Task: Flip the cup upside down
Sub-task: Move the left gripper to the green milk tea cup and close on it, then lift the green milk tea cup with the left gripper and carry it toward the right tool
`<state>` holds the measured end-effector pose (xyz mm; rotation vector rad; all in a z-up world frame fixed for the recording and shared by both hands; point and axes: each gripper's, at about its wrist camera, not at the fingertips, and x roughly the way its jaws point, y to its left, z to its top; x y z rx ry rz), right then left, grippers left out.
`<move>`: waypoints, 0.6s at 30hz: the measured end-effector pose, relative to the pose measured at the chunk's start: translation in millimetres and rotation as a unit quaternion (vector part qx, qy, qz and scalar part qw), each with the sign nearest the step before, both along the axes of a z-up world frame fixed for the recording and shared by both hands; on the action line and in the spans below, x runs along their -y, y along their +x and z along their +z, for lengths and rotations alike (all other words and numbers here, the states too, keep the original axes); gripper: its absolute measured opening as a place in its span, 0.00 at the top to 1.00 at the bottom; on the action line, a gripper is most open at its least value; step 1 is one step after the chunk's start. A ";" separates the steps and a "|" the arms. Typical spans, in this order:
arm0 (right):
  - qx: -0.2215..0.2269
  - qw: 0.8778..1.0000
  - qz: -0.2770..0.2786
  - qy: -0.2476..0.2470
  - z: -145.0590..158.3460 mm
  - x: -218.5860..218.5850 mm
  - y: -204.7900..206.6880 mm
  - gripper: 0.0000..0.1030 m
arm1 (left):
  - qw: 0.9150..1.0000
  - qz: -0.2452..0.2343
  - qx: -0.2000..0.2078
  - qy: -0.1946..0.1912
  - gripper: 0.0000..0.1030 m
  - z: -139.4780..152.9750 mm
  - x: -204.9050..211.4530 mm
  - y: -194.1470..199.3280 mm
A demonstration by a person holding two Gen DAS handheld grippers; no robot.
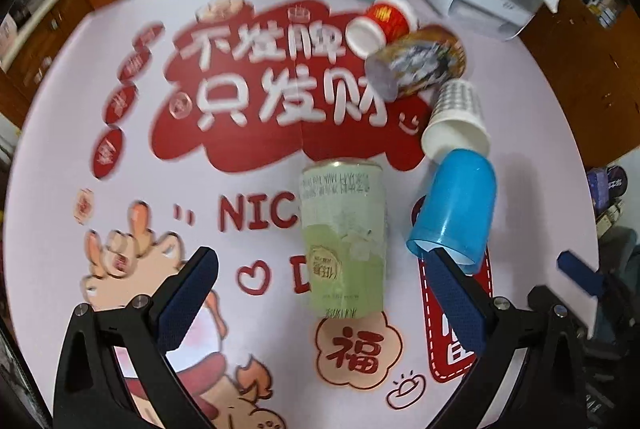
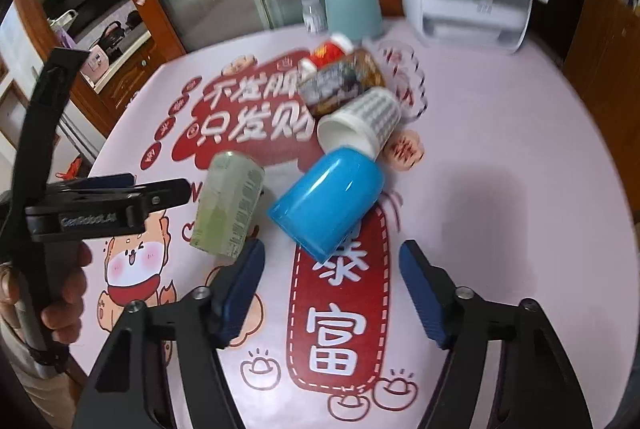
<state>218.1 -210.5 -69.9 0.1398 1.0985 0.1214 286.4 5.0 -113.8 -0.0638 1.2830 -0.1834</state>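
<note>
Since the blue cup [image 2: 328,201] lying just ahead of the right gripper [image 2: 332,281]'s released fingers looks light, stiff, slick plastic, grip mid-wall w/ modest squeeze; left gripper [image 1: 320,293] released too.

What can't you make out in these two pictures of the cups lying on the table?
- Blue cup: in the left wrist view a finger of the left hand-held gripper covers part of its rim.
- White paper cup: in the right wrist view the blue cup hides its lower rim.
- Green can: label too blurred to read in both views.
</note>
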 end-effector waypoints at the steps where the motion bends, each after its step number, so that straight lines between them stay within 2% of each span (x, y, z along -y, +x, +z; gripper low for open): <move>1: -0.008 1.000 -0.001 0.006 -8.1 0.8 5.4 0.33 | 1.000 0.000 -0.003 -0.001 0.01 -4.3 0.3 1.1; 6: -0.021 1.000 0.002 0.008 -31.9 -1.7 9.7 0.33 | 1.000 0.002 -0.028 0.008 0.03 -29.2 8.7 15.4; 11: -0.033 0.999 0.004 0.012 -41.7 -6.1 3.4 0.33 | 0.999 -0.009 -0.052 0.013 0.19 -46.3 18.3 19.7; 15: -0.040 0.999 0.001 0.017 -45.0 -3.8 0.6 0.33 | 0.998 -0.013 -0.066 0.006 0.42 -57.3 26.3 20.7; 18: -0.043 0.999 0.000 0.019 -46.4 -3.5 -3.1 0.33 | 0.998 -0.009 -0.055 0.013 0.44 -58.9 31.5 18.5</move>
